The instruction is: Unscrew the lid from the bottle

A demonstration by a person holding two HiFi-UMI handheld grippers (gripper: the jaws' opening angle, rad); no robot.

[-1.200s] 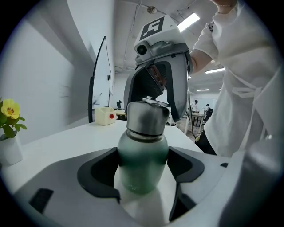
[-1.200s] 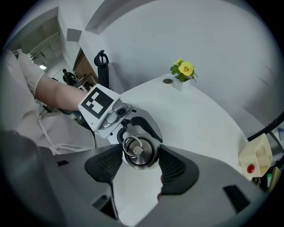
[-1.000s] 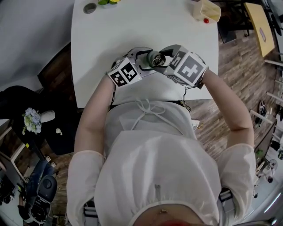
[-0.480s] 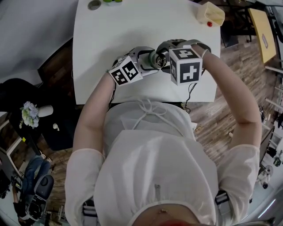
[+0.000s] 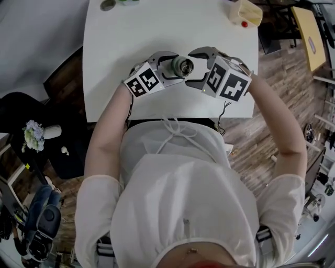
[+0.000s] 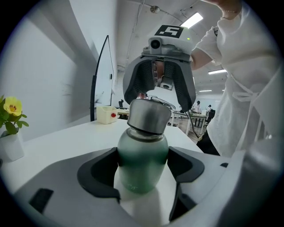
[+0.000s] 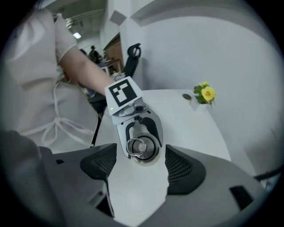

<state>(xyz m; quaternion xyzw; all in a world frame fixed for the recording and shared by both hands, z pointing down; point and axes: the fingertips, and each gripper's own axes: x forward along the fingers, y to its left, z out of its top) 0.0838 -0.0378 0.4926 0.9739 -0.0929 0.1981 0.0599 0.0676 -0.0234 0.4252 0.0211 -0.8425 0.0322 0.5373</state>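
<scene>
The left gripper (image 6: 143,174) is clamped on the green body of the bottle (image 6: 142,153) and holds it over the near edge of the white surface (image 5: 157,31). The metal lid (image 6: 148,116) sits on the neck and points toward the right gripper (image 7: 140,172). That gripper's jaws have just been opening. They now stand wide, one on each side of the lid, and neither pad touches it.

This looks like a fresh bite between turns. To do it well:
- Bring the right gripper down in line with the bottle's neck.
- Close both pads flat on the lid's smooth side wall, below the ring (image 7: 136,146) on its top, since a grip on the ring would probably slip.
- Keep the left grip firm so the body does not spin along with the lid.
- Lift the lid only once the thread lets go.

Counted:
- one bottle
- one lid
- two grippers
- one pale box with a red spot (image 5: 245,13) at the far corner
- one pot of yellow flowers (image 7: 205,94)
- one small dark round thing (image 5: 108,5) beside the pot
</scene>
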